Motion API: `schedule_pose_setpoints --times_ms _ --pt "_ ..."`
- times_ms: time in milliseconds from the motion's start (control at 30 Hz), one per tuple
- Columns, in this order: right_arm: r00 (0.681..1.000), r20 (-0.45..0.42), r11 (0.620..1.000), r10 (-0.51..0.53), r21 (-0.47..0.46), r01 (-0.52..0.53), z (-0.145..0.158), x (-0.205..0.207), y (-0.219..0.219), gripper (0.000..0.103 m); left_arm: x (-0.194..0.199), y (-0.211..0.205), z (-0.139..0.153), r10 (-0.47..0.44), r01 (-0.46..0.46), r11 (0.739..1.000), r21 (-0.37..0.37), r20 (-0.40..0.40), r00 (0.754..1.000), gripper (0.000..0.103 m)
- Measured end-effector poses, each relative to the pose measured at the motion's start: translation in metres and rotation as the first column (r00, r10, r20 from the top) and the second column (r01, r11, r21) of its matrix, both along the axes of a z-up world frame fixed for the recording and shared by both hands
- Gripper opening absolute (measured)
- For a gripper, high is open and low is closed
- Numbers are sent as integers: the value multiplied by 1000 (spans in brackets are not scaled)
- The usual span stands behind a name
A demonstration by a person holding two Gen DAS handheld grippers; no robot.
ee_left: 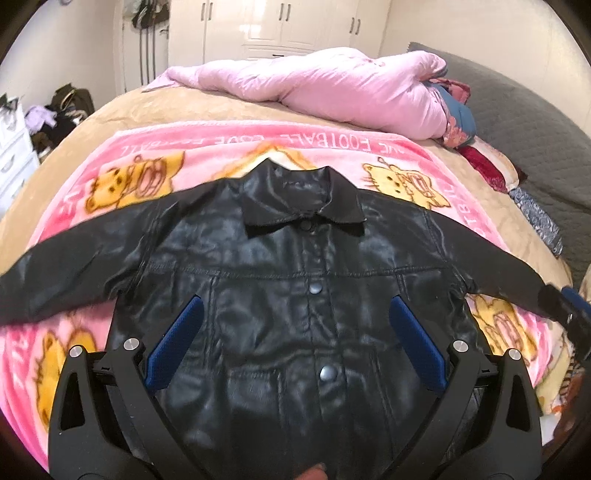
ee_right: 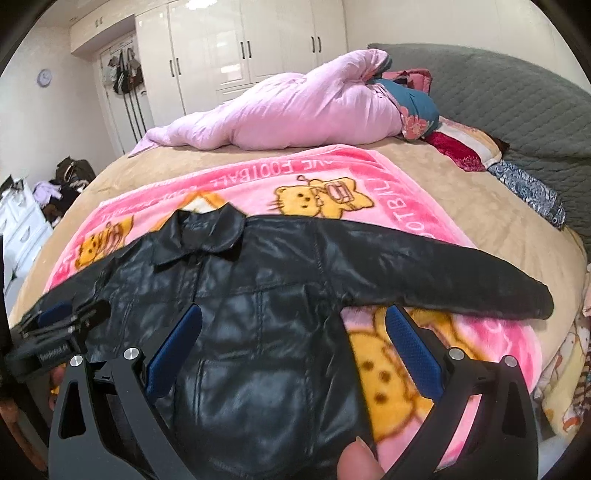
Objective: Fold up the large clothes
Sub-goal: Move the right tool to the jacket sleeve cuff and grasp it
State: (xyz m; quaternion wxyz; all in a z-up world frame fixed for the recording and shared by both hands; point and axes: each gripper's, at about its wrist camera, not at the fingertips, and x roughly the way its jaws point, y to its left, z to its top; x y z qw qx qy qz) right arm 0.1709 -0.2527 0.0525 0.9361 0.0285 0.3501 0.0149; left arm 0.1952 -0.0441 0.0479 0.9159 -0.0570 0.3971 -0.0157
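A black leather jacket (ee_left: 291, 273) lies flat and face up on a pink cartoon blanket (ee_left: 155, 155), buttoned, collar away from me, both sleeves spread out sideways. My left gripper (ee_left: 295, 310) hovers open over the jacket's chest, nothing between its blue pads. In the right wrist view the jacket (ee_right: 258, 295) fills the middle, its right sleeve (ee_right: 461, 280) stretching toward the bed's right side. My right gripper (ee_right: 293, 321) is open above the jacket's right side edge, one finger over leather and one over the blanket (ee_right: 480, 350). The left gripper (ee_right: 55, 321) shows at the left edge there.
A rumpled pink duvet (ee_left: 332, 85) lies at the far side of the bed, with pillows (ee_left: 484, 162) and a grey headboard (ee_left: 535, 122) to the right. White wardrobes (ee_left: 280, 26) stand behind. A white drawer unit (ee_left: 14, 147) and piled clothes (ee_left: 55, 114) sit at left.
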Motion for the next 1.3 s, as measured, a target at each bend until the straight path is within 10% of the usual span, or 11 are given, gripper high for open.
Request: schedule_pose_setpoints --times_ms 733,1067,1300 --pt "951 -82 929 -298 203 309 -41 79 -160 99 115 -92 -49 -106 105 994 -13 -75 992 94" --pt "852 -193 798 -486 299 523 -83 56 -235 99 150 -157 -90 -205 210 977 43 -108 973 92" --pt "739 -277 622 -615 405 670 -106 31 -283 99 159 -195 -113 -293 308 945 109 -133 947 58"
